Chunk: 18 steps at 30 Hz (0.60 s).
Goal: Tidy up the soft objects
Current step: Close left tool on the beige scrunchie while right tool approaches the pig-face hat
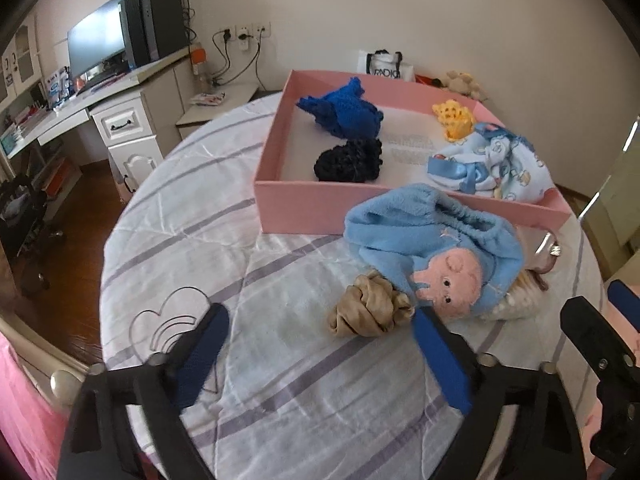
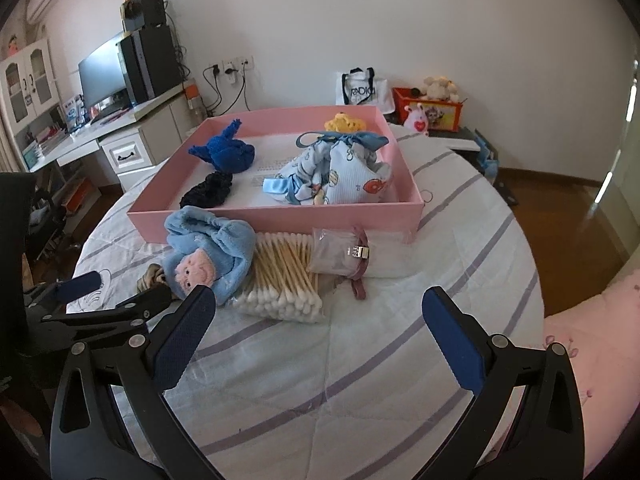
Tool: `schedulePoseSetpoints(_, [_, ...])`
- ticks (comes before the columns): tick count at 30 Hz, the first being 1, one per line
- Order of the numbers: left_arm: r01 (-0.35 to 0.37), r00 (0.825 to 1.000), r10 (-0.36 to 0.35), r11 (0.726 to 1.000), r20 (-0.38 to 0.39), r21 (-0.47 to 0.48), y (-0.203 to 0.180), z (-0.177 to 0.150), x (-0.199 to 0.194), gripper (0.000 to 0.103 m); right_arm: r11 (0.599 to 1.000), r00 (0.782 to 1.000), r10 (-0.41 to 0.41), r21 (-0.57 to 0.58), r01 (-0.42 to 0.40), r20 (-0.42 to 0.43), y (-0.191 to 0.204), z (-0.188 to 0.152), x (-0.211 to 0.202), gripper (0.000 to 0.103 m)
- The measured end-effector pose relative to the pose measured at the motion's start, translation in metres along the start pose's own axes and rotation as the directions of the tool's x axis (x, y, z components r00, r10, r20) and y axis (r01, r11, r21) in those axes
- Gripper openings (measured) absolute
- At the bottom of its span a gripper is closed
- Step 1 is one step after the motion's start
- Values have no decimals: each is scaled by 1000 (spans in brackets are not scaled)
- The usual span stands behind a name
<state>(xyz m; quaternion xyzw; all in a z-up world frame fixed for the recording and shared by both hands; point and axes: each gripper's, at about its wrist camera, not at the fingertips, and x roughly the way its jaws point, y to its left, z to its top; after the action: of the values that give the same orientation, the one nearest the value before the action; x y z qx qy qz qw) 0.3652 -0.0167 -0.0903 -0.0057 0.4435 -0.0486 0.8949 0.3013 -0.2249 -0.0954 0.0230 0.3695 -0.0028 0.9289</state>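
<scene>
A tan scrunchie (image 1: 368, 312) lies on the striped white bedspread (image 1: 280, 400), against a blue plush hat with a pink pig face (image 1: 432, 240). My left gripper (image 1: 320, 316) stands open just above the bedspread, with the scrunchie close inside its right finger (image 1: 436, 352); whether they touch I cannot tell. Behind them is the pink box (image 1: 312, 204), holding a blue knit piece (image 1: 344, 112), a black scrunchie (image 1: 348, 160), a yellow crochet piece (image 1: 454, 120) and a light blue printed cloth (image 1: 500, 164). My right gripper (image 2: 318, 304) is open and empty, just short of a cotton swab pack (image 2: 280, 280).
A clear bag with a metal clip (image 2: 336, 252) lies beside the swabs. The bed drops to a wooden floor (image 1: 80, 280) on the left, where a desk with a monitor (image 1: 96, 44) stands. Pink bedding (image 2: 592, 320) is at the right. Toys and a tote bag (image 2: 360, 88) sit by the wall.
</scene>
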Motion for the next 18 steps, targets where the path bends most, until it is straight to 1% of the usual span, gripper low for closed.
schedulePoseSetpoints(2, [3, 1000, -3, 1000, -11, -1, 0, 1, 9, 73, 1000, 1000, -4, -2, 4, -7, 1, 0, 3, 103])
schedulePoseSetpoints(4, [39, 999, -39, 999, -22, -5, 0, 2, 18, 57, 1000, 1000, -10, -4, 10, -12, 2, 0, 6, 103])
schedulePoseSetpoints(5, [54, 998, -54, 999, -28, -7, 0, 3, 20, 53, 1000, 1000, -12, -4, 12, -17, 3, 1, 8, 103])
schedulePoseSetpoints(6, [78, 996, -78, 997, -36, -12, 0, 3, 23, 45, 1000, 1000, -14, -3, 14, -21, 3, 1, 9, 103])
schedulePoseSetpoints(7, [86, 996, -86, 996, -38, -12, 1, 4, 24, 37, 1000, 1000, -15, -3, 15, -23, 3, 2, 11, 103])
schedulePoseSetpoints(9, [94, 995, -94, 996, -36, -5, 1, 4, 24, 30, 1000, 1000, -15, -4, 15, -25, 5, 3, 13, 103])
schedulePoseSetpoints(13, [98, 995, -98, 995, -27, -11, 7, 3, 20, 26, 1000, 1000, 4, -15, -4, -17, 12, 6, 13, 103])
schedulePoseSetpoints(18, [54, 999, -54, 998, 1, -29, 18, 0, 9, 25, 998, 1000, 27, -54, -27, -3, 30, 11, 15, 103])
